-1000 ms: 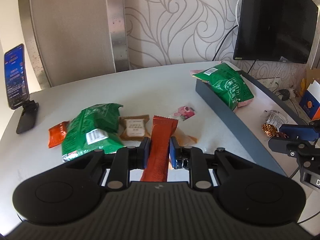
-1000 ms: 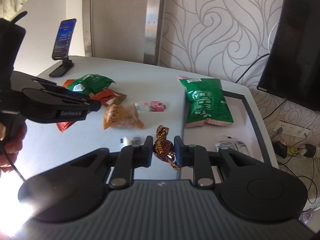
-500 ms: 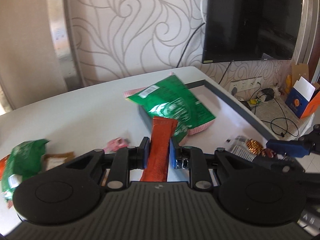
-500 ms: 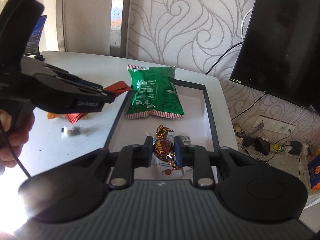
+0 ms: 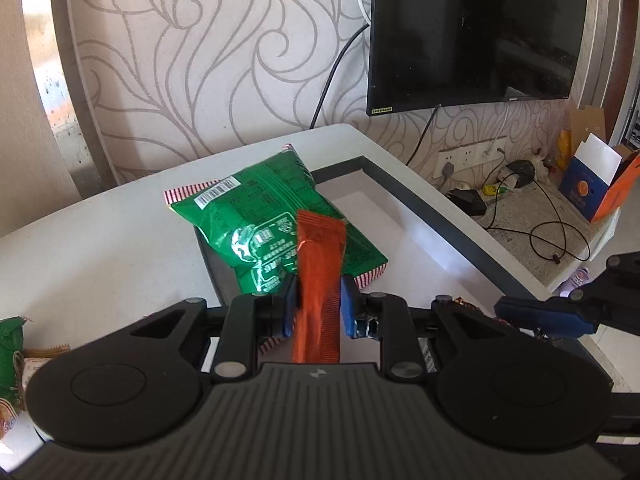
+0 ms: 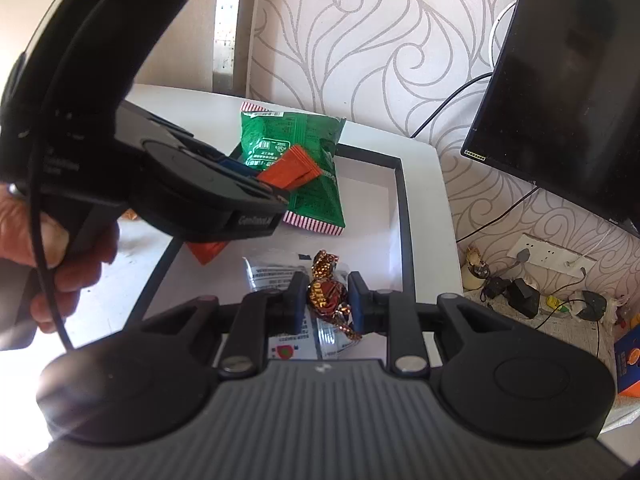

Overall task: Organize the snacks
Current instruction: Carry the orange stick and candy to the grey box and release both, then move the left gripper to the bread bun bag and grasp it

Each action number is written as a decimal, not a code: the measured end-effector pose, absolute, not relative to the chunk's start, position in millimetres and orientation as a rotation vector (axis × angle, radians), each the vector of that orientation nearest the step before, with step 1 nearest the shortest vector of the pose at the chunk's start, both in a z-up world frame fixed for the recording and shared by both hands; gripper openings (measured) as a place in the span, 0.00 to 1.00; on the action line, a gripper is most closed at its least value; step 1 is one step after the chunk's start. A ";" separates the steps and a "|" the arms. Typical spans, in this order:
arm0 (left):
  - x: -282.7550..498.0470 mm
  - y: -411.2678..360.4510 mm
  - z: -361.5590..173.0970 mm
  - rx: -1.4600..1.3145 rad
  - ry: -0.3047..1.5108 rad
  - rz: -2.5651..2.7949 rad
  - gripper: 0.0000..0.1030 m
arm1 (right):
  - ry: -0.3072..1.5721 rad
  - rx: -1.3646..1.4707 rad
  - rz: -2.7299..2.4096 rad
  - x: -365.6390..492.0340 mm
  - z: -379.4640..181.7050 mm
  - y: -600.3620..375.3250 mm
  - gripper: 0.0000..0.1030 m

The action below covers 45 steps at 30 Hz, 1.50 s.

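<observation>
My left gripper [image 5: 318, 304] is shut on a long orange-red snack packet [image 5: 320, 264] and holds it above the grey-rimmed white tray [image 5: 432, 208]. A green snack bag [image 5: 264, 220] lies across the tray's far left rim. My right gripper [image 6: 325, 296] is shut on a brown foil-wrapped toffee candy [image 6: 326, 298], low over the tray [image 6: 400, 200]. A clear printed packet [image 6: 272, 272] lies in the tray under it. In the right wrist view the left gripper [image 6: 276, 184] with the orange packet [image 6: 292, 168] hangs over the green bag [image 6: 296, 148].
More snacks lie on the white table at the far left: a green bag [image 5: 10, 344] and a tan packet [image 5: 44, 356]. An orange packet [image 6: 206, 250] lies by the tray's left rim. A wall-mounted TV [image 5: 472, 28] hangs behind the table. Cables and boxes [image 5: 588, 176] lie beyond the table's right edge.
Both grippers have swung right from the snack pile to over the tray, each still holding its snack. The right gripper has come lower over the tray's clear packet.
</observation>
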State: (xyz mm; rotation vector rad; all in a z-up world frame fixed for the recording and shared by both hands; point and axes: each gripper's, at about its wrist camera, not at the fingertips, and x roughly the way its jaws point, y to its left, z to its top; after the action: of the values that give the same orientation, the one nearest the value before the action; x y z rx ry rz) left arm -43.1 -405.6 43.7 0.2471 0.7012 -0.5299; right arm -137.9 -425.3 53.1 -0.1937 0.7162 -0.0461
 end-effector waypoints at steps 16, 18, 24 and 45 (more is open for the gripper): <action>-71.7 -350.7 66.8 0.191 0.592 -0.494 0.81 | 0.667 -0.183 -0.115 -148.1 61.4 -415.3 0.50; -76.3 -322.3 69.4 0.191 0.578 -0.475 0.81 | 0.654 -0.163 -0.146 -152.5 66.0 -410.4 0.50; -70.1 -244.9 55.3 0.215 0.611 -0.396 0.80 | 0.605 -0.116 -0.176 -167.3 77.9 -384.4 0.50; -88.6 -166.1 27.0 0.208 0.707 -0.518 0.44 | 0.718 -0.162 0.011 -138.9 56.5 -289.4 0.49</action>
State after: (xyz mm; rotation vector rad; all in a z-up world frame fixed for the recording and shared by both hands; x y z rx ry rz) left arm -88.6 -166.1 27.0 0.2084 0.7073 -0.5181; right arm -138.9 -289.4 56.5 -0.1615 0.7178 0.0114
